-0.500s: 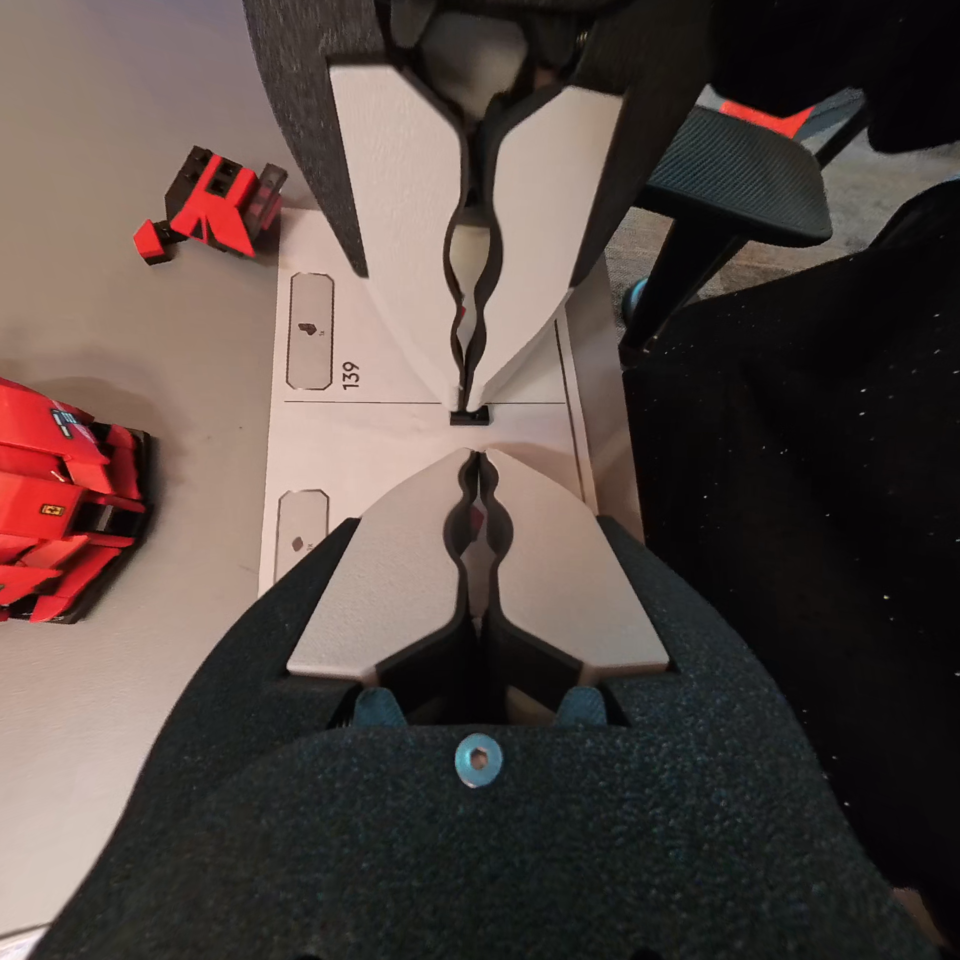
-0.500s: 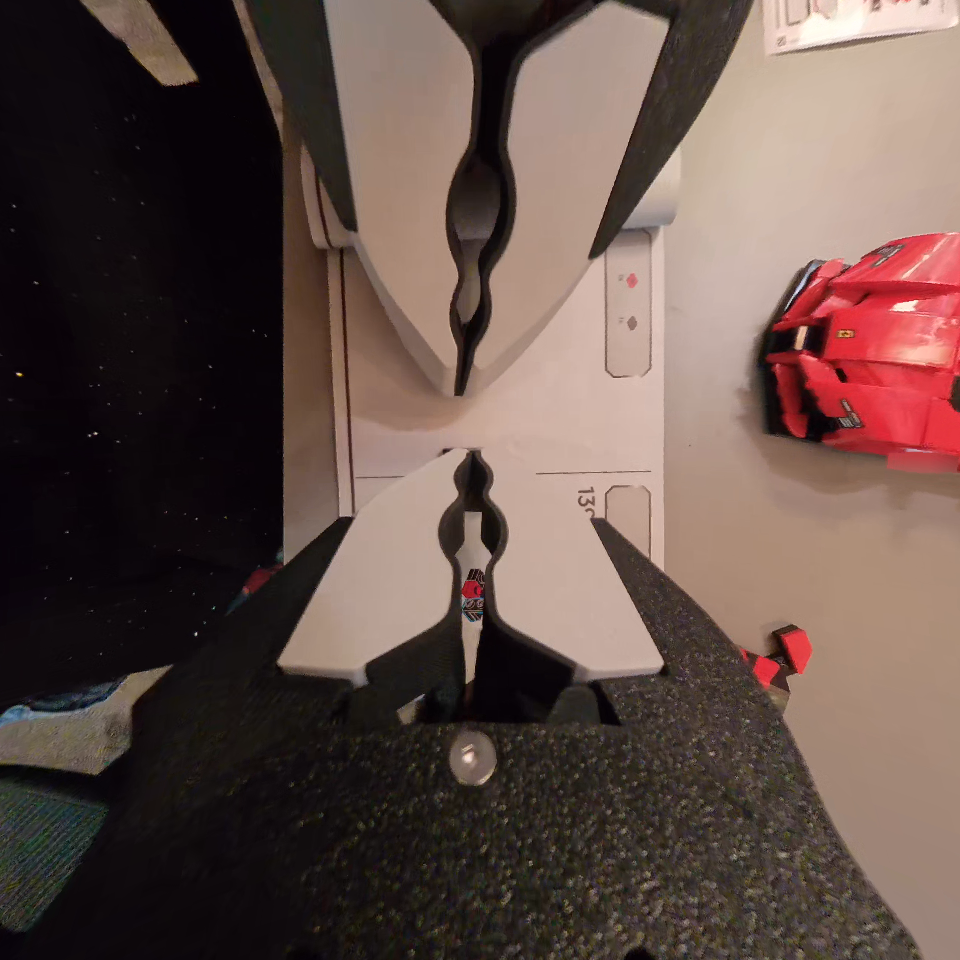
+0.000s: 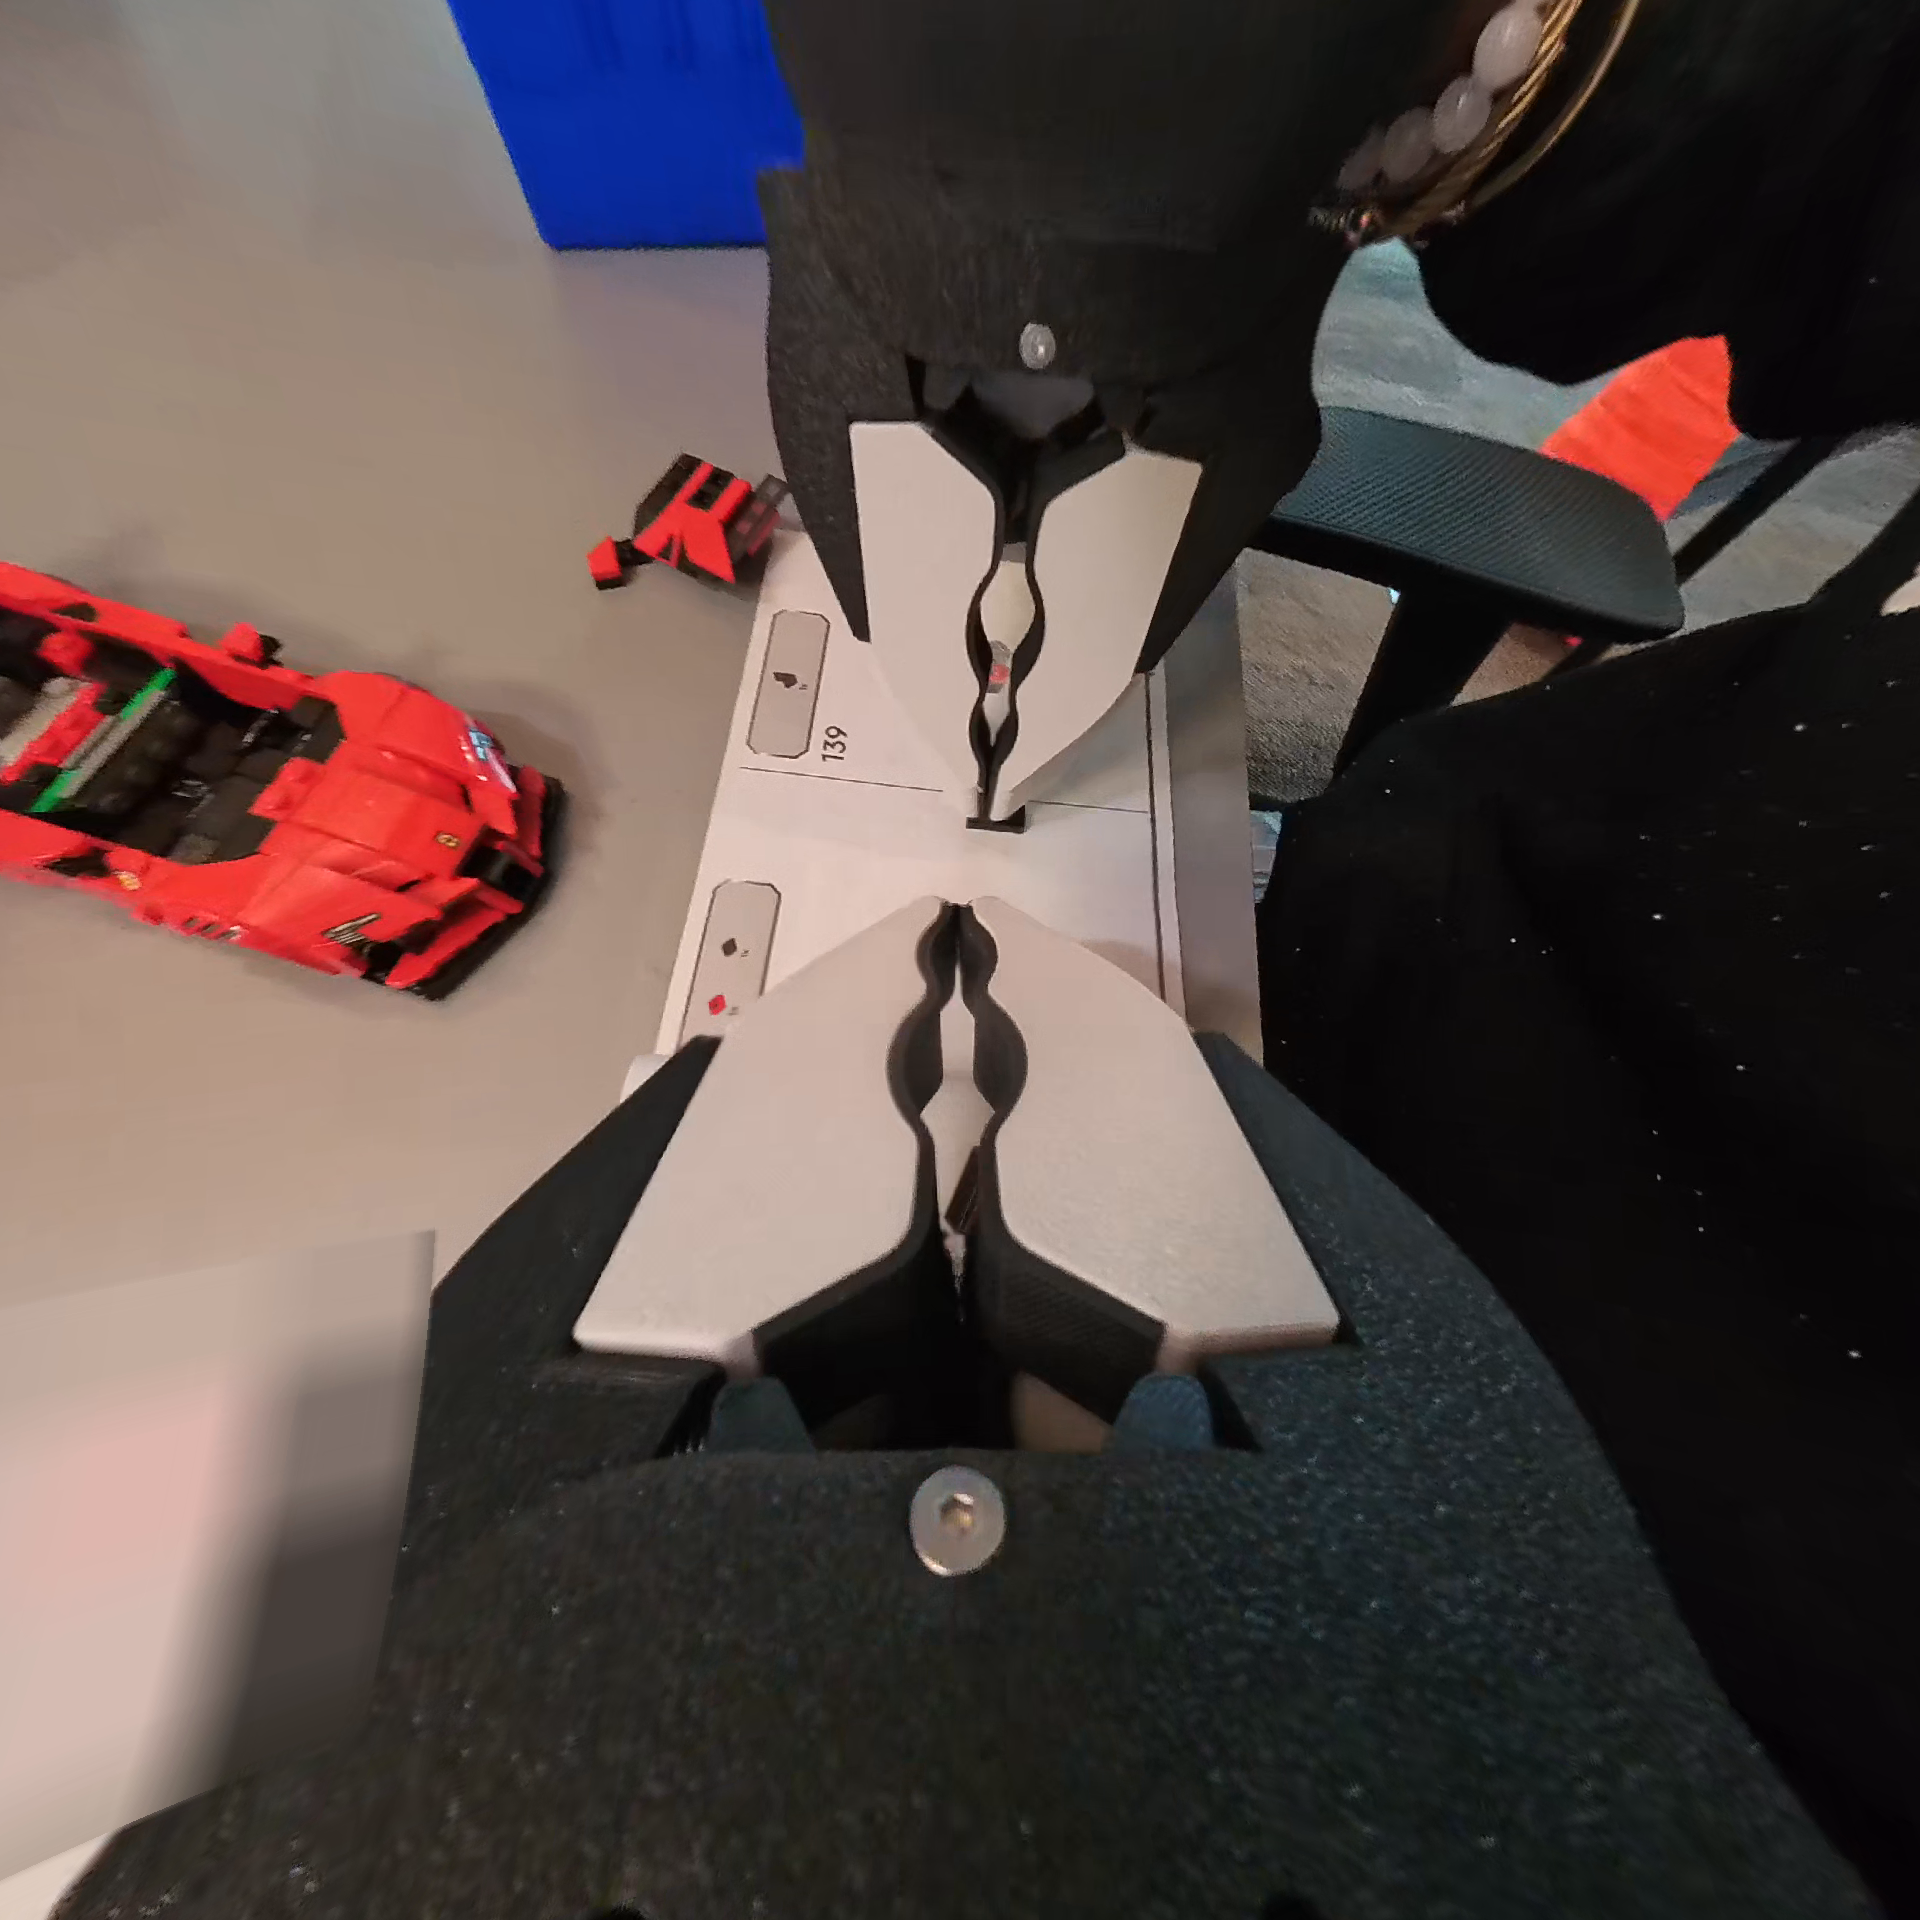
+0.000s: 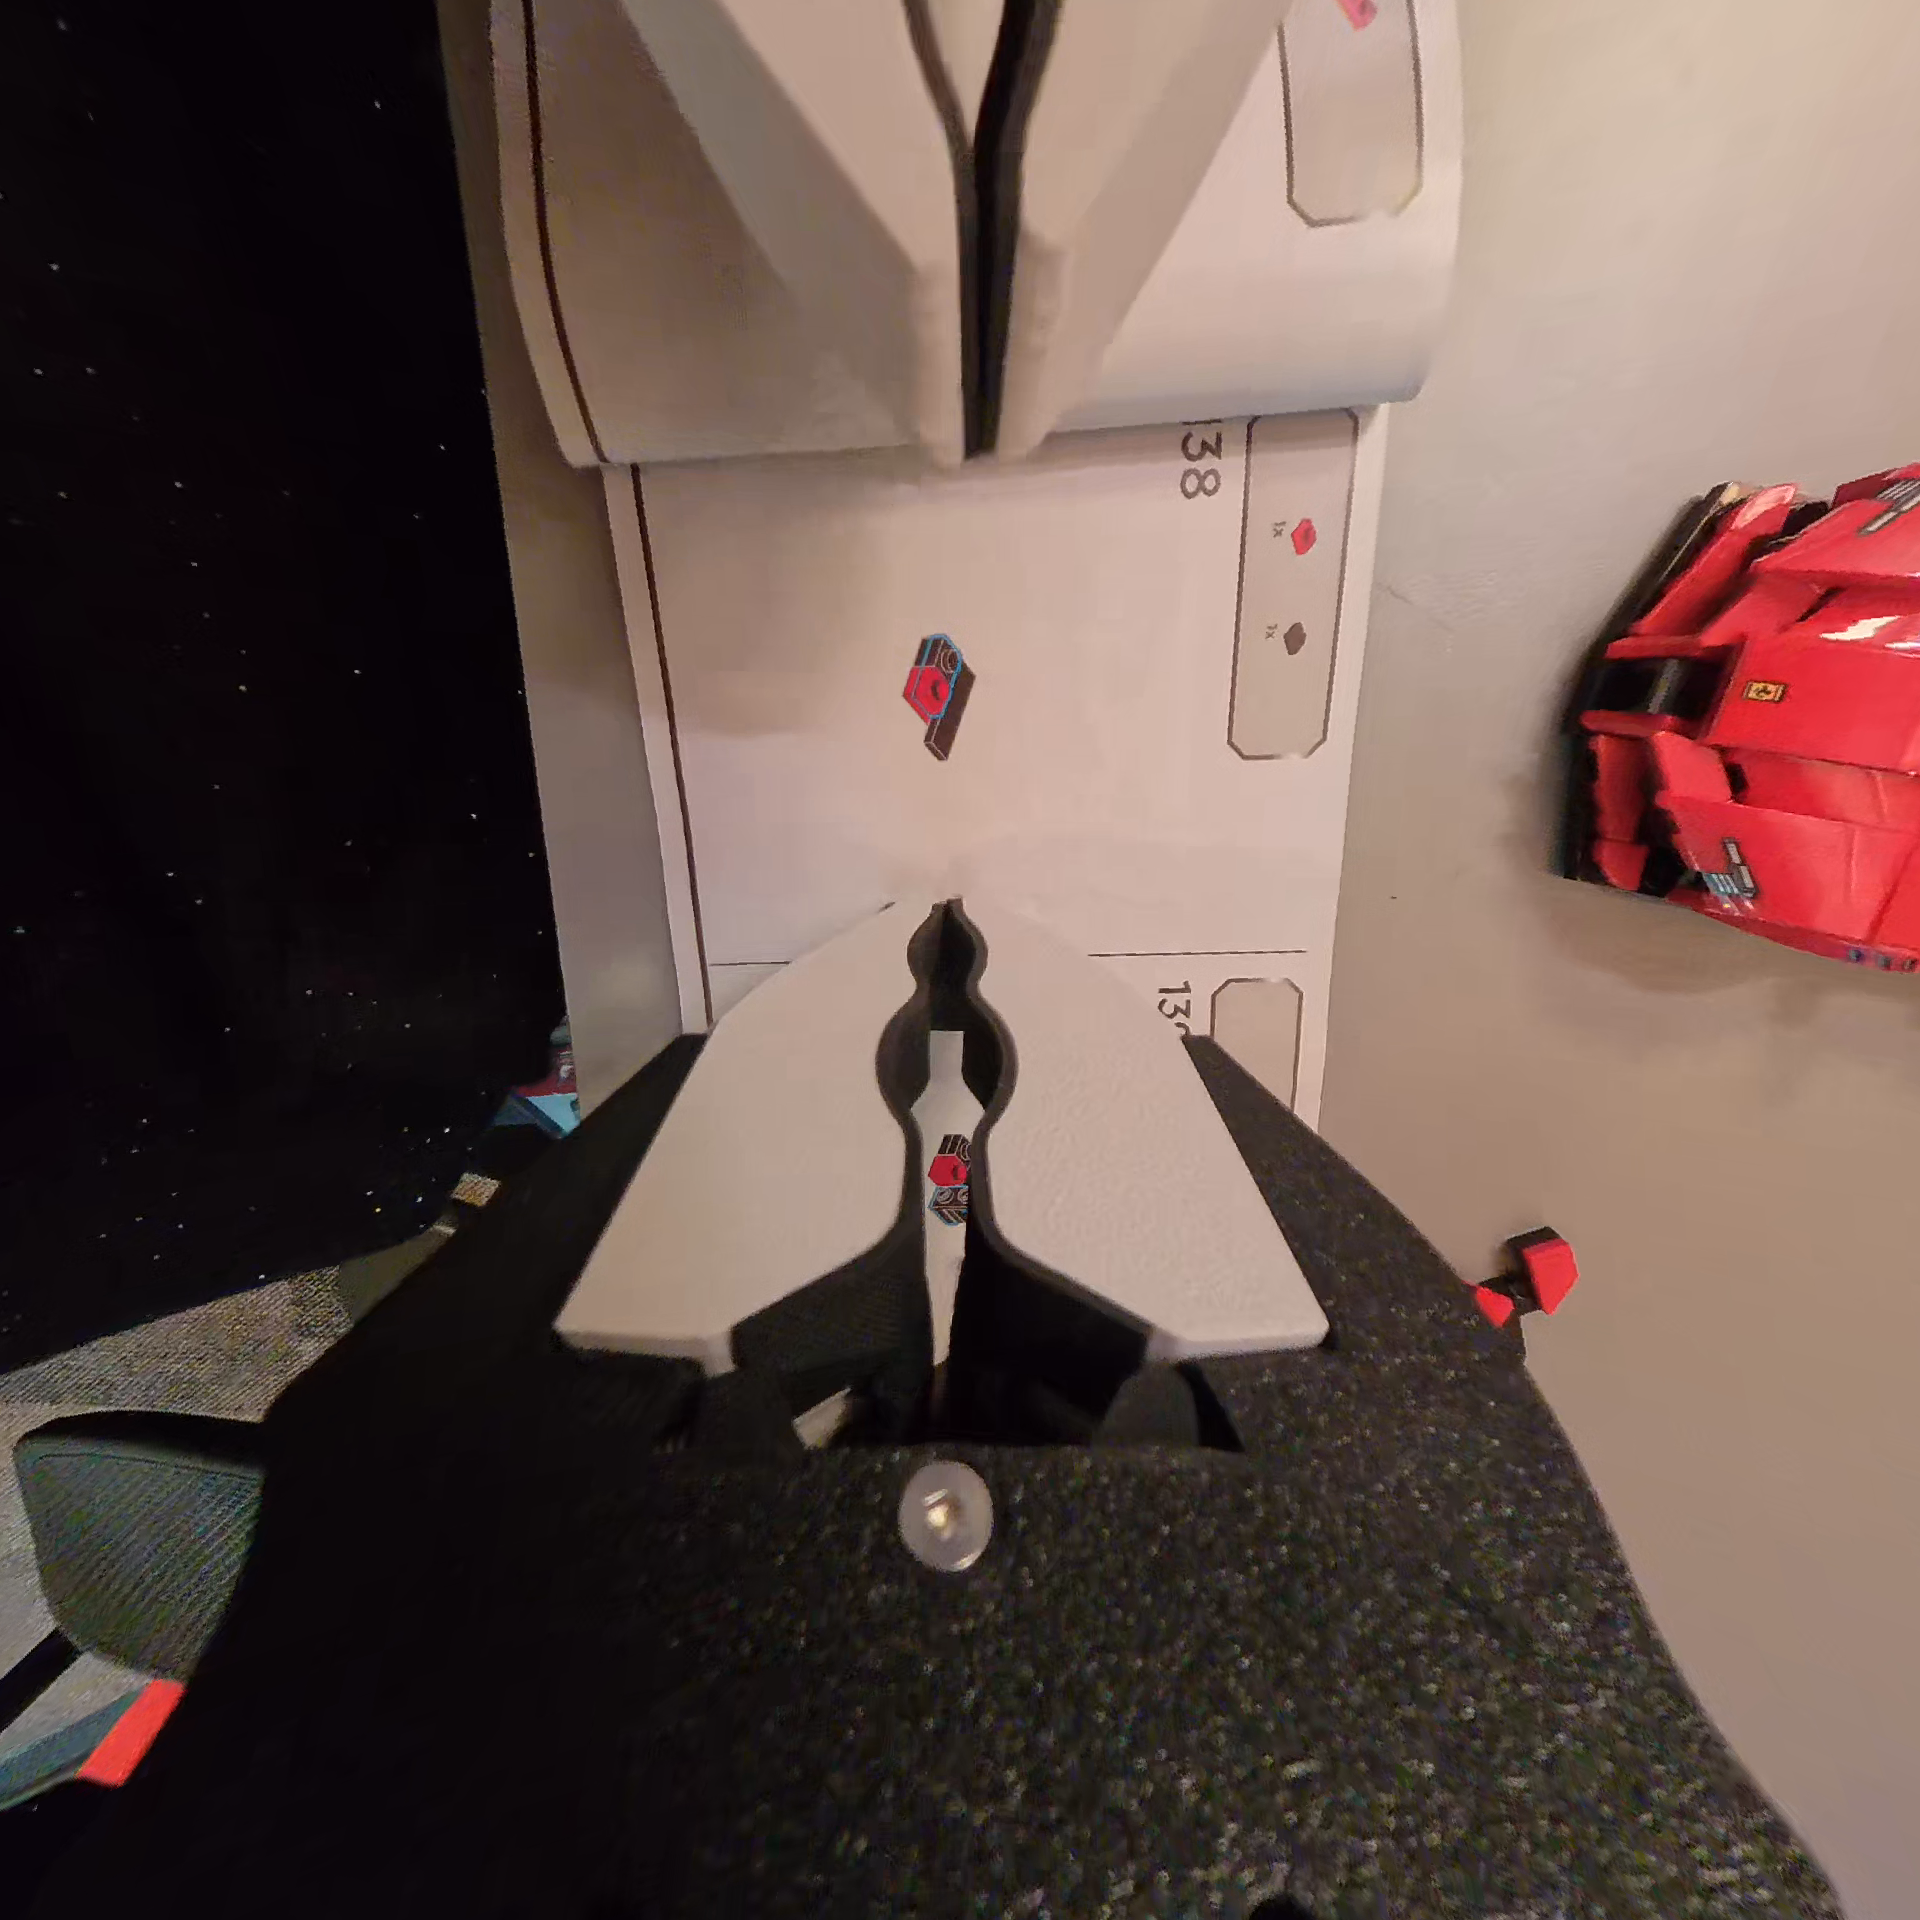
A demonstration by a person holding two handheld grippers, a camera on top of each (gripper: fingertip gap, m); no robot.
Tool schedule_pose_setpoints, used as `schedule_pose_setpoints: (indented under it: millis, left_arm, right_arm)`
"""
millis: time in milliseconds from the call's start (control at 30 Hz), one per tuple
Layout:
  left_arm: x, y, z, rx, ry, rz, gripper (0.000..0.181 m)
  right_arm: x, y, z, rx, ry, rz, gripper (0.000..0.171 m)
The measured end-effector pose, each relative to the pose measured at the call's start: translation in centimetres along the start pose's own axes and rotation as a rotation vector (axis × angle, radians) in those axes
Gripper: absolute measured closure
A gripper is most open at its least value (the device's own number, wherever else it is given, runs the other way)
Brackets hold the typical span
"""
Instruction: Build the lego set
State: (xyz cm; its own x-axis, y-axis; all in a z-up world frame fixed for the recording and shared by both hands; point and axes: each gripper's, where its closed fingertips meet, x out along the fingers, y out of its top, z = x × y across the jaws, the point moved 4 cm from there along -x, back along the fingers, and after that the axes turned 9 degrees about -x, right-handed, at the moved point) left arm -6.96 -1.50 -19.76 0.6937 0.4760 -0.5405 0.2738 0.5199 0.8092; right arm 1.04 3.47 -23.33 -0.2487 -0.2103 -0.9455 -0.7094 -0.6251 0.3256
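Note:
My right gripper (image 3: pixel 995 805) reaches in from the top of the left wrist view, shut on a small black piece (image 3: pixel 995 822) that rests on the open instruction booklet (image 3: pixel 831 831). My left gripper (image 3: pixel 956 907) is shut, nothing showing in it, its tips a short way from the right's. In the right wrist view the right gripper (image 4: pixel 948 906) is at the bottom and the left gripper (image 4: pixel 977 442) hangs above the booklet (image 4: pixel 1039 810). The red lego car (image 3: pixel 312 790) stands on the table left of the booklet, and shows in the right wrist view (image 4: pixel 1787 748).
A small red and black sub-assembly (image 3: pixel 696 530) lies beyond the booklet's corner; it shows in the right wrist view (image 4: pixel 1532 1273). A blue box (image 3: pixel 623 114) stands at the back. A black chair armrest (image 3: pixel 1455 520) and a person's dark clothing (image 3: pixel 1610 1039) border the table edge. The left gripper's tips are roughly 7 cm from the right gripper's.
My left gripper has risen and drawn back from the right gripper, so more of the car and the booklet page shows. The right gripper has stayed in place on the booklet.

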Motion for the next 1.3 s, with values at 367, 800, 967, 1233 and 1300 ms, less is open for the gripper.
schedule_pose_setpoints:
  millis: [367, 800, 967, 1233, 1300]
  left_arm:
    - [-1.1, 0.0, -0.2, 0.002, 0.01, 0.028, 0.181]
    - [-5.1, 0.6, -2.2, -0.07, 0.15, 0.172, 0.174]
    - [-3.6, 0.2, -1.9, -0.051, 0.128, 0.124, 0.166]
    - [-3.0, 0.1, -2.4, -0.105, 0.146, 0.097, 0.141]
    - [-2.9, 0.2, -2.1, -0.136, 0.134, 0.122, 0.127]
  right_arm:
    - [0.0, 0.3, -0.1, 0.012, -0.021, -0.099, 0.171]
    - [-3.4, 0.5, 0.5, 0.046, -0.053, 0.141, 0.159]
    - [-7.9, -2.1, -1.2, 0.149, -0.138, 0.275, 0.144]
    - [-13.4, -9.5, -5.1, 0.373, -0.398, 0.39, 0.14]
    - [-13.9, -10.4, -5.6, 0.406, -0.438, 0.435, 0.14]
